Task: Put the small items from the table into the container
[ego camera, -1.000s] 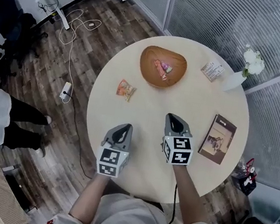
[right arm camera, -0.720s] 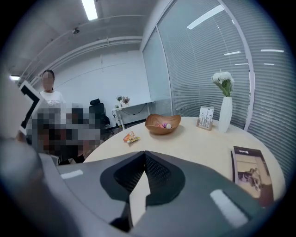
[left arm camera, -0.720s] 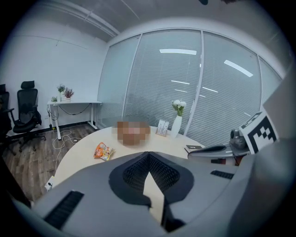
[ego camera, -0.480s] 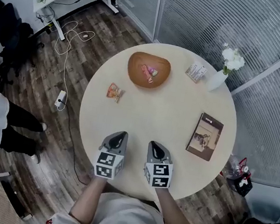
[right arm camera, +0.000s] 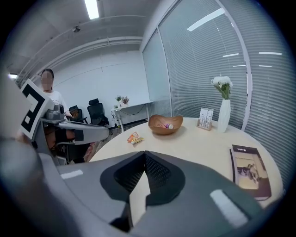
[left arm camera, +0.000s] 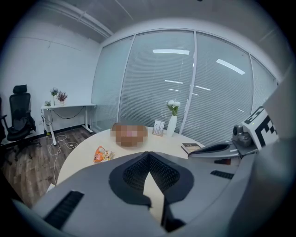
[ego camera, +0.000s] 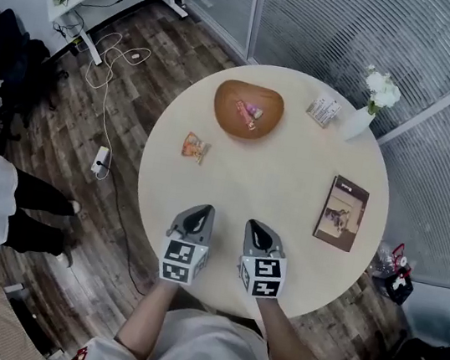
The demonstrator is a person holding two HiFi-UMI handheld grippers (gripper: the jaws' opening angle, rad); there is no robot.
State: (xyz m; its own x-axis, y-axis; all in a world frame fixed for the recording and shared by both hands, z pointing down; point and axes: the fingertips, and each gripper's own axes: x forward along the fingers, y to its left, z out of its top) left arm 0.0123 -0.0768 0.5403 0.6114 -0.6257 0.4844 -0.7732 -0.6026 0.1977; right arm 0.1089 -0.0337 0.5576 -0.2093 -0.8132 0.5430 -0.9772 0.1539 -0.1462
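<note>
Jaws are pressed together, nothing between them, on both the left gripper and the right gripper, side by side over the near edge of the round table. Beyond the left one lies an orange snack packet — alone on the tabletop. Farther off, the wooden bowl holds small wrapped items.

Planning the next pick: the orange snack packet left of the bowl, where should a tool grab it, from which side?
Likely across its short width near the middle, coming down steeply from above. The snack packet lies flat on the table, apart from the bowl, so no edge looks lifted for a side approach. The left tool, shut, is nearer.
</note>
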